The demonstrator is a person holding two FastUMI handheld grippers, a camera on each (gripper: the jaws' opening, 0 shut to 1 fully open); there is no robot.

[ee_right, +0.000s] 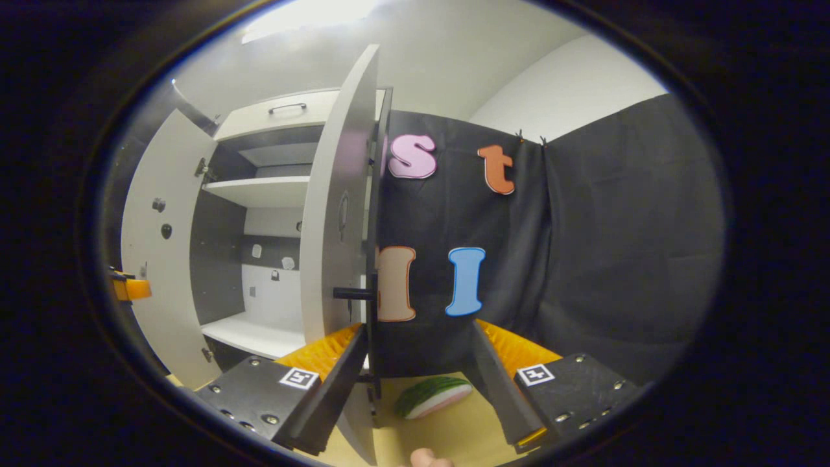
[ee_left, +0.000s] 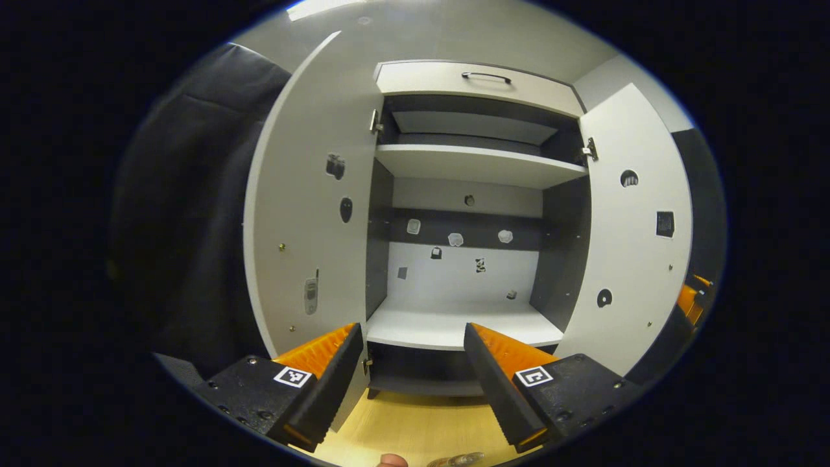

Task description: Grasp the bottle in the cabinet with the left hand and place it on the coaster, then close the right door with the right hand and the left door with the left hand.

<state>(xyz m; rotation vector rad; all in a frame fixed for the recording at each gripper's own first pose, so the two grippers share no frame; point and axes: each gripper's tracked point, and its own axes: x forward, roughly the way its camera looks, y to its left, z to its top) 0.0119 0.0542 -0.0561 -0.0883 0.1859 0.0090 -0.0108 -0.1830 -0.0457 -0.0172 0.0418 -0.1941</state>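
Now we see left gripper [ee_left: 415, 363] at frame bottom, fingers apart, holding nothing, facing open cabinet [ee_left: 467, 259]. Bottle [ee_left: 457, 460] barely visible at bottom edge, on wooden table [ee_left: 415, 421]. Right gripper [ee_right: 418, 370] fingers apart, straddling right door [ee_right: 337, 220] edge at frame centre; watermelon slice [ee_right: 433, 395] beyond.

Each black, screw-studded tool, left tool [ee_left: 415, 383] and right tool [ee_right: 421, 389], carries two ridged orange-backed fingers and white square black-patterned marker tags.

bottle [ee_left: 456, 460] cut by btm edge | watermelon slice [ee_right: 433, 395] partly behind right claw [ee_right: 421, 383]
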